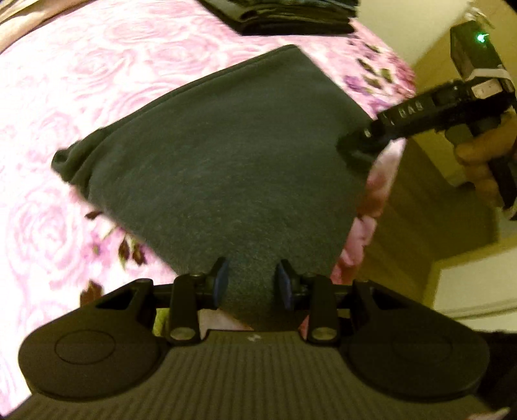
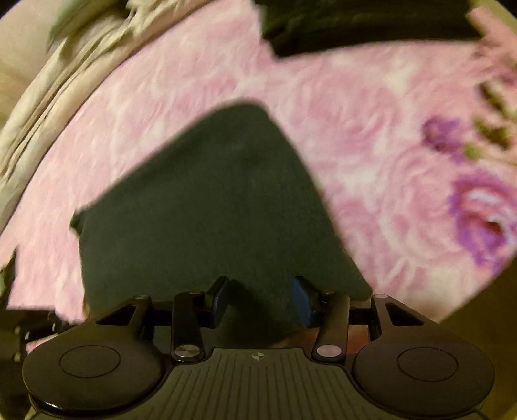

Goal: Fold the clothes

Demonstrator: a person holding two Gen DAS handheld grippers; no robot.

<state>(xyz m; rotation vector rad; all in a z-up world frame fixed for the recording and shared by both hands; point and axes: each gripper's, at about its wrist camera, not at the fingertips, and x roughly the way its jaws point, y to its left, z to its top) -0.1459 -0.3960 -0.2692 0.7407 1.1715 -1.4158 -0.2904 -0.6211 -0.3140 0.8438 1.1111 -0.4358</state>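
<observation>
Both tongs point steeply down at a dark grey garment (image 1: 226, 161) spread on a pink rose-patterned blanket (image 1: 80, 80). In the left wrist view the left gripper (image 1: 252, 282) has its blue pads partly apart, with the near corner of the cloth lying between them; the pads do not seem to press on it. The right gripper (image 2: 260, 299) stands somewhat wider, the near corner likewise between its pads (image 2: 300, 300), and no pinch is visible. It shows again at the right edge of the left view, its tip at the garment's right corner.

The garment fills the middle of both frames, already folded into a rough four-sided shape, with a bunched corner at centre left. A pile of dark folded clothes (image 1: 290, 19) sits at the top.

It looks soft, fairly thick and light, limp rather than stiff, and likely to sag and drag on the fuzzy blanket. Taking two neighbouring corners, through all layers, should keep the fold together.
</observation>
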